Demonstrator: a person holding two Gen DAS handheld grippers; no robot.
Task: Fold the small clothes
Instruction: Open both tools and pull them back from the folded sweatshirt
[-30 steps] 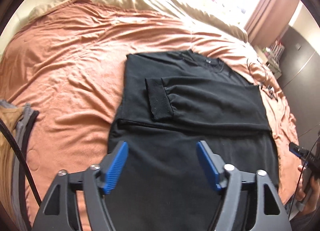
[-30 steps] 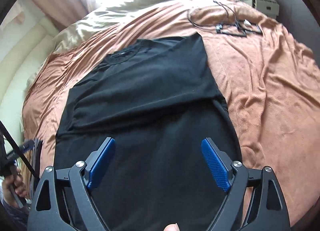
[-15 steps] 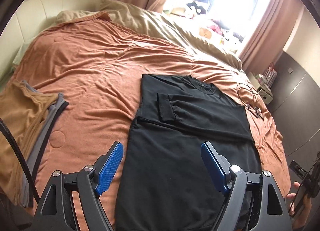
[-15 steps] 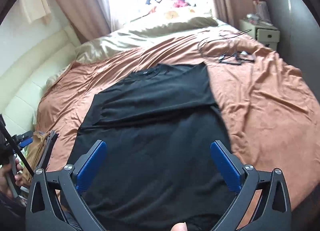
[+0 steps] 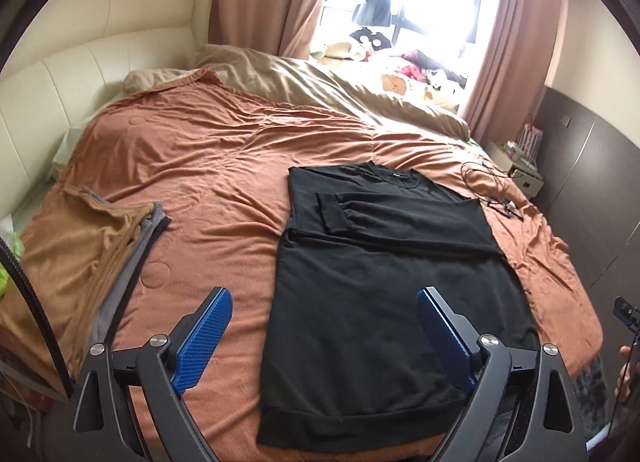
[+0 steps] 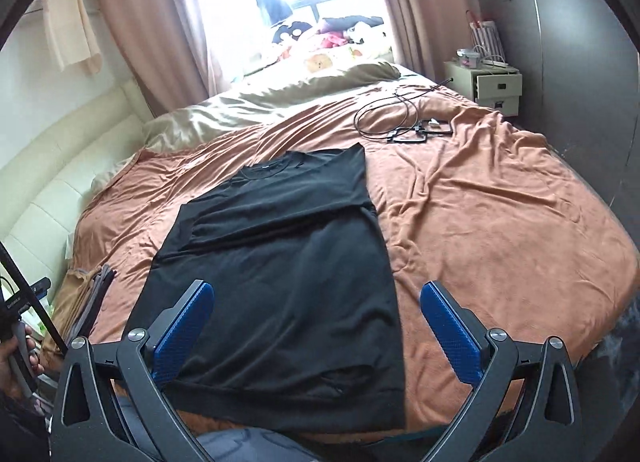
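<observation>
A black long-sleeved shirt point(image 5: 384, 282) lies flat on the orange bedspread point(image 5: 208, 166), its sleeves folded across the chest and its hem near the bed's front edge. In the right wrist view the same shirt point(image 6: 288, 270) fills the middle. My left gripper point(image 5: 324, 336) hovers above the hem's left part, jaws opening, nothing between the blue pads. My right gripper point(image 6: 316, 332) stands wide open above the hem's right part, also empty. Neither touches the cloth.
A stack of folded tan and grey clothes point(image 5: 88, 246) lies at the bed's left edge. Black cables point(image 6: 404, 118) rest on the far right of the bedspread point(image 6: 500, 214). A beige duvet point(image 5: 320, 90), nightstand point(image 6: 488, 86) and dark wardrobe stand beyond.
Both grippers have pulled back and up from the shirt, so the whole bed and window now show. Both sets of jaws have widened. The shirt has not moved.
</observation>
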